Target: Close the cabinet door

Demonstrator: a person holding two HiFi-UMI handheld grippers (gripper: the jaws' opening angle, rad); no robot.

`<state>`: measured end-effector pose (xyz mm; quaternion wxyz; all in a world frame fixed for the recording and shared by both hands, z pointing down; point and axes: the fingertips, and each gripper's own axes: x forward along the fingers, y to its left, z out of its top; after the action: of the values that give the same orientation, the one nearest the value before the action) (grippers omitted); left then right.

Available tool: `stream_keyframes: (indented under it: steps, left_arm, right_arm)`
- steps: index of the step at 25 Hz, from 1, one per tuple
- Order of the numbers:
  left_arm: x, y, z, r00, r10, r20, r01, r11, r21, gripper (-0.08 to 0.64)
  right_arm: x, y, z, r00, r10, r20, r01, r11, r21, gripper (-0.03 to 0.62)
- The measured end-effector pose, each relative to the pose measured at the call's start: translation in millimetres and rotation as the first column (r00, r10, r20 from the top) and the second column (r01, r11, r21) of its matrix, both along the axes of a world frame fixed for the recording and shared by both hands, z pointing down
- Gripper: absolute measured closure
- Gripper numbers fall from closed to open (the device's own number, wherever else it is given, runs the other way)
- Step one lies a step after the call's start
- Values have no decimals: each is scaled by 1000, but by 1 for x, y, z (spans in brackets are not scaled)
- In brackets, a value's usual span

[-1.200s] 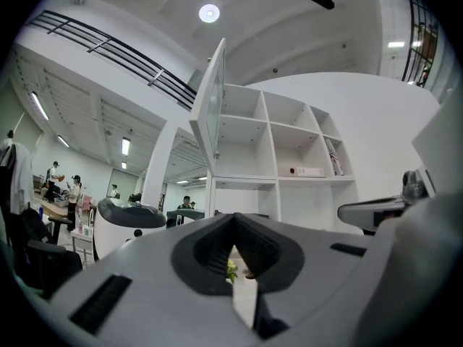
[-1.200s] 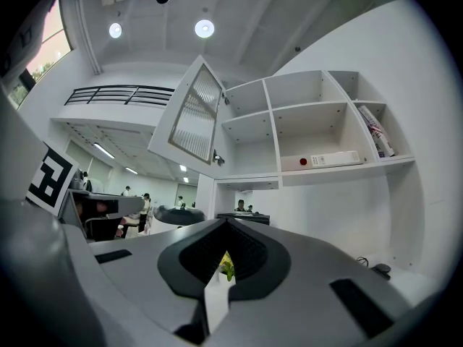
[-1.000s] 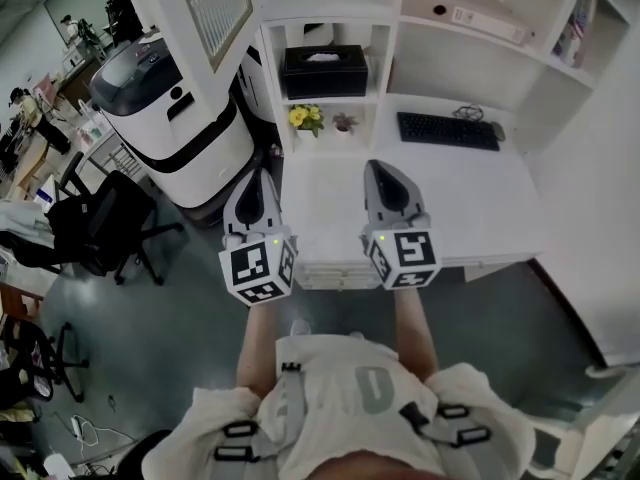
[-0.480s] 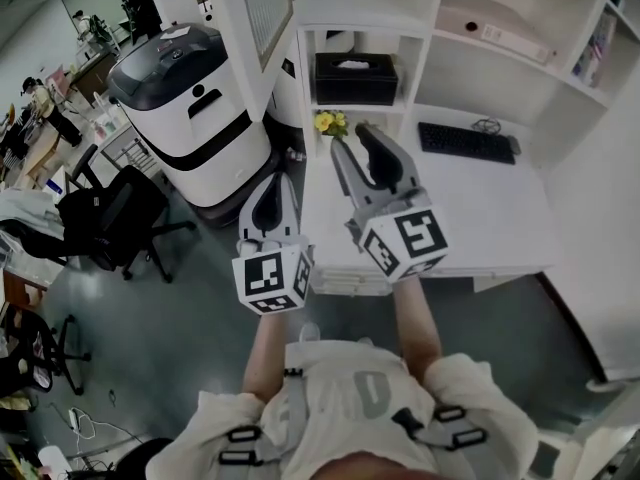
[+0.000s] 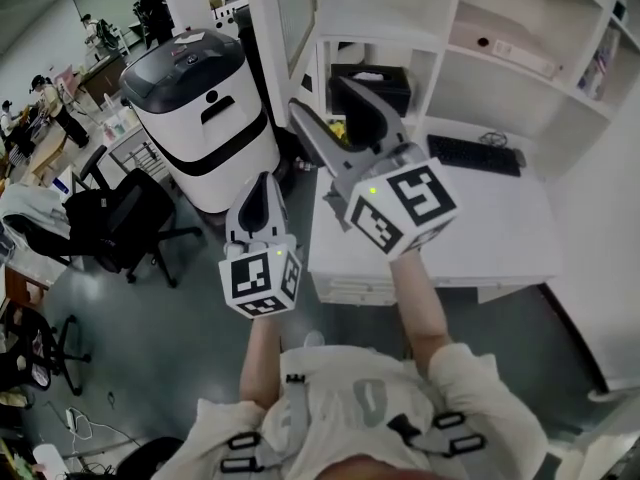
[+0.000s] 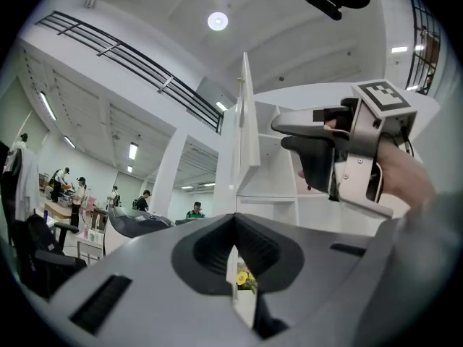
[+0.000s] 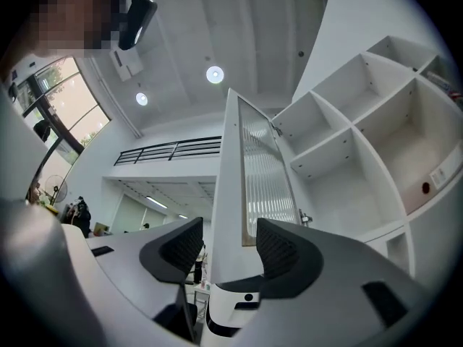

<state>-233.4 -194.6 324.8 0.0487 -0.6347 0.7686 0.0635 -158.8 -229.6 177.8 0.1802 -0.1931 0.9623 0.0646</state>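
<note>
**Item: cabinet door (image 5: 288,13), upper unit, white frame with ribbed glass panel.**
- Position: swung out from the white shelving (image 5: 500,18), standing open above the left end of the counter (image 5: 480,218). The hinge side is at the shelving and the free edge is toward the room.
- Long axis: upright.

**Item: right tool (image 5: 322,98).**
- State: released, with its jaws opening and both pads bare.
- Bearing: tilted upward, with the door ahead of it and above.
- In the right gripper view the door's lower frame (image 7: 235,215) shows in the gap of this tool (image 7: 228,237). It appears to lie beyond the pads, with no contact visible.
- Judgement: this is the nearer tool and the likely one to meet the door. The push would have to carry the free edge rightward, toward the shelving.

**Item: left tool (image 5: 262,180).**
- State: clenched on nothing, with only a thin slit between the pads.
- Position: lower and nearer the person, well short of the door.
- In the left gripper view (image 6: 233,223) the door (image 6: 246,121) appears edge-on and high.

**Task status (judged):** door not yet closed, approach in hand.
</note>
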Motion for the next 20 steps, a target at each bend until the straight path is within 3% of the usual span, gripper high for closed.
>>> stream_keyframes:
  steps: [10, 20]
  left_arm:
    - [-17, 6, -9, 1000, -24, 6, 24, 1000, 14, 555]
    - [-40, 21, 7, 997, -67, -35, 67, 998, -11, 555]
  right_arm:
    - [-29, 6, -21, 1000, -17, 2, 17, 999, 29, 365]
    - [-49, -5, -35, 996, 84, -8, -83, 994, 66, 368]
